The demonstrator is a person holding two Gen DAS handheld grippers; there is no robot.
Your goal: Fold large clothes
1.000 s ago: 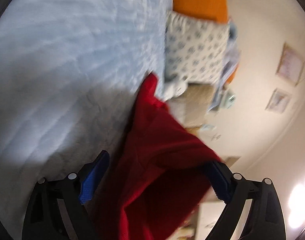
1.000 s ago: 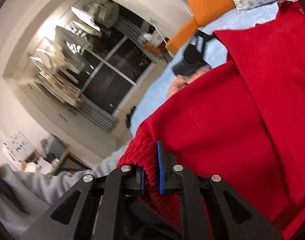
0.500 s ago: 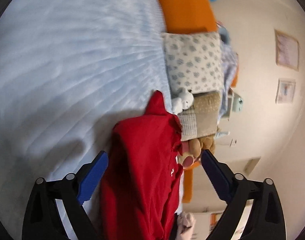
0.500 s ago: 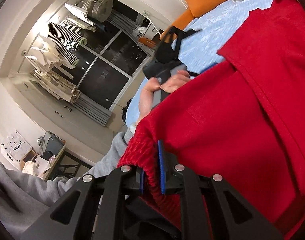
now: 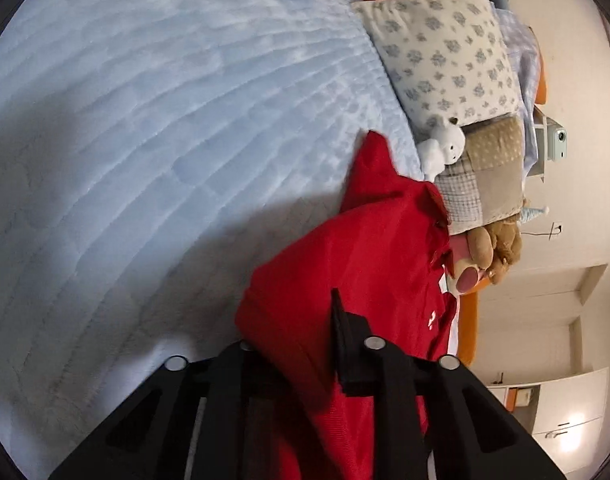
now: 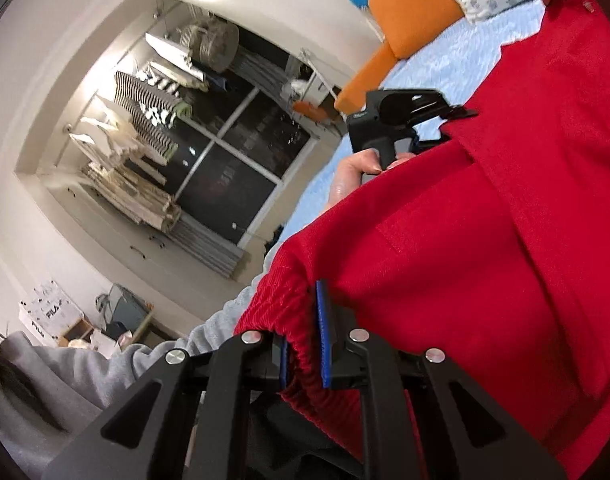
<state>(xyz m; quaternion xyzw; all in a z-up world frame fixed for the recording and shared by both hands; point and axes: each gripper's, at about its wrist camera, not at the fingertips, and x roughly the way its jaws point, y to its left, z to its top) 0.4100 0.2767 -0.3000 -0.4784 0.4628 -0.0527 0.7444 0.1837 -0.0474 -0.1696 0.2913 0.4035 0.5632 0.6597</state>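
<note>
A red shirt (image 5: 369,264) hangs above a light blue quilted bed (image 5: 165,120), its far corner near the pillows. My left gripper (image 5: 301,340) is shut on the shirt's edge; red cloth covers its left finger. In the right wrist view the same red shirt (image 6: 485,240) fills the right side. My right gripper (image 6: 305,340) is shut on its ribbed hem, bunched between the blue pads. The left gripper (image 6: 445,120) shows there too, held in a hand, clamped on the shirt's far edge.
A flowered pillow (image 5: 445,52), a white plush toy (image 5: 443,148), a patchwork cushion (image 5: 485,176) and a brown teddy (image 5: 493,244) line the bed's head beside an orange headboard (image 6: 409,8). A dark window (image 6: 241,148) and hanging clothes (image 6: 145,104) stand beyond the bed.
The left gripper was open with the shirt between its fingers; it has now shut on the shirt's edge. The right gripper has kept its hold on the hem.
</note>
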